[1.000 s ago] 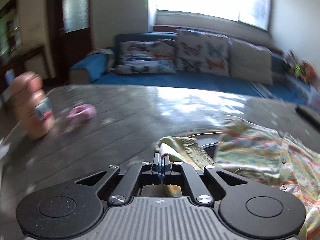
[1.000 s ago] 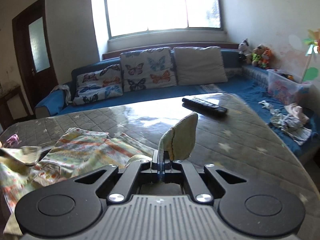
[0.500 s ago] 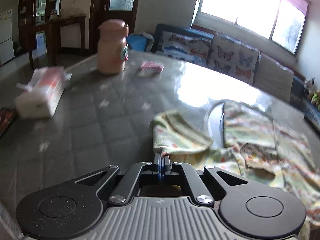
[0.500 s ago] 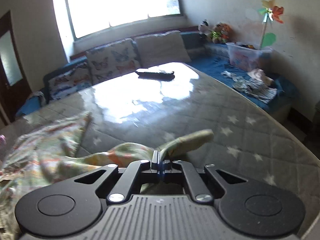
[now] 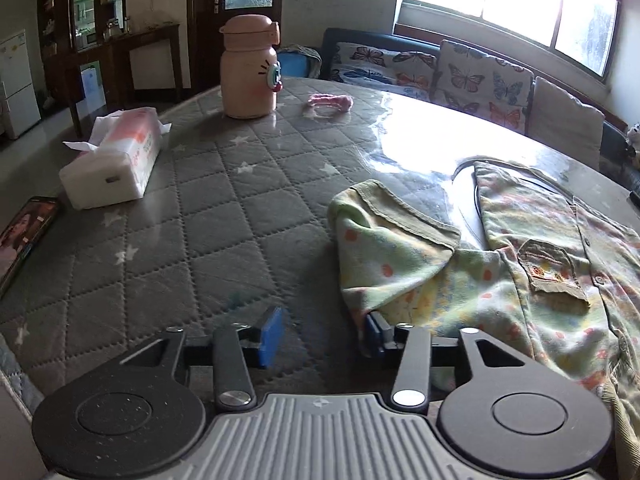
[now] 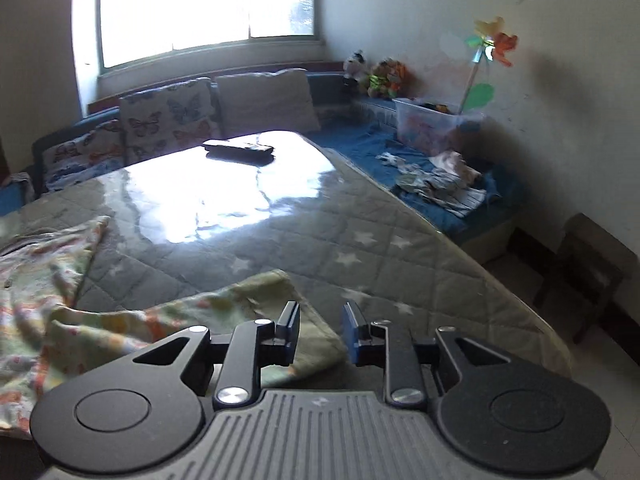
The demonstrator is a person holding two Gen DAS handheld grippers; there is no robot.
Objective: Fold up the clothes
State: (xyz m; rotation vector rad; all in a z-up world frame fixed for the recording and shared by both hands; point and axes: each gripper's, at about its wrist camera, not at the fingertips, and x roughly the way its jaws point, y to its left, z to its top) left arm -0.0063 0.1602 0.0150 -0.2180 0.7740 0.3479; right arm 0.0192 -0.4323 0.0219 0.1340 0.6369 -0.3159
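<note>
You worked over a grey quilted table (image 5: 208,216) with white stars, and the patterned shirt (image 5: 532,276) lay spread flat across its near right part, buttons and a brown chest pocket facing up. One sleeve (image 5: 384,248) was folded in on the shirt's left side, its cuff toward the far side. Your left gripper (image 5: 322,334) sat low at the near edge with its jaws opening, blue pads parted and gripping nothing, the right pad just touching the sleeve's near edge. Your right gripper (image 6: 320,334) had its jaws opening too, a narrower gap, over the other sleeve (image 6: 256,308), which lay loose beneath the left finger. Farther left stood a pink bottle (image 5: 249,67), a tissue pack (image 5: 114,158) and a phone (image 5: 24,236); a remote (image 6: 239,149) lay at the far end.
</note>
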